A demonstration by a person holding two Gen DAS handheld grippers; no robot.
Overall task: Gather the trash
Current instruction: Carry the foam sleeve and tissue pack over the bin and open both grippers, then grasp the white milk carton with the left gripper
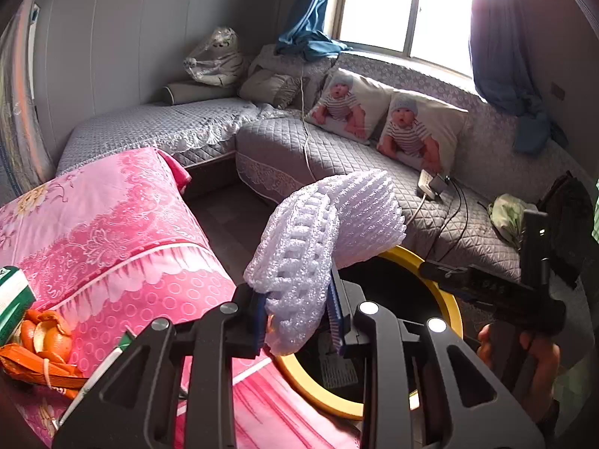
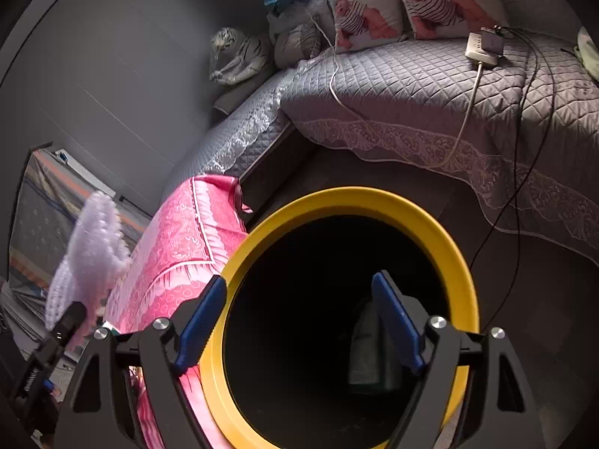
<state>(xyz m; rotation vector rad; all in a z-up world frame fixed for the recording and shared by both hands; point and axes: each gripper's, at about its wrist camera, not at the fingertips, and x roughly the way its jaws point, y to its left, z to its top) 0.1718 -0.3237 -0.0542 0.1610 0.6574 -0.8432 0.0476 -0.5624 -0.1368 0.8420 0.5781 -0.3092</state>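
Observation:
My left gripper (image 1: 299,321) is shut on a white foam fruit net (image 1: 325,232) and holds it up beside the yellow rim of a black trash bin (image 1: 447,292). The net also shows at the left of the right wrist view (image 2: 93,247). My right gripper (image 2: 299,321) is open and empty, hovering right over the bin's yellow rim (image 2: 337,198), with its dark inside below. Orange peels (image 1: 48,336) and an orange wrapper (image 1: 33,370) lie on the pink cloth-covered table (image 1: 112,224) at the far left.
A green and white box (image 1: 13,299) stands by the peels. A grey quilted sofa (image 1: 337,149) with two baby-print cushions (image 1: 419,131), a power strip (image 2: 483,48) and cables runs behind. Dark floor (image 2: 543,280) lies between the sofa and the bin.

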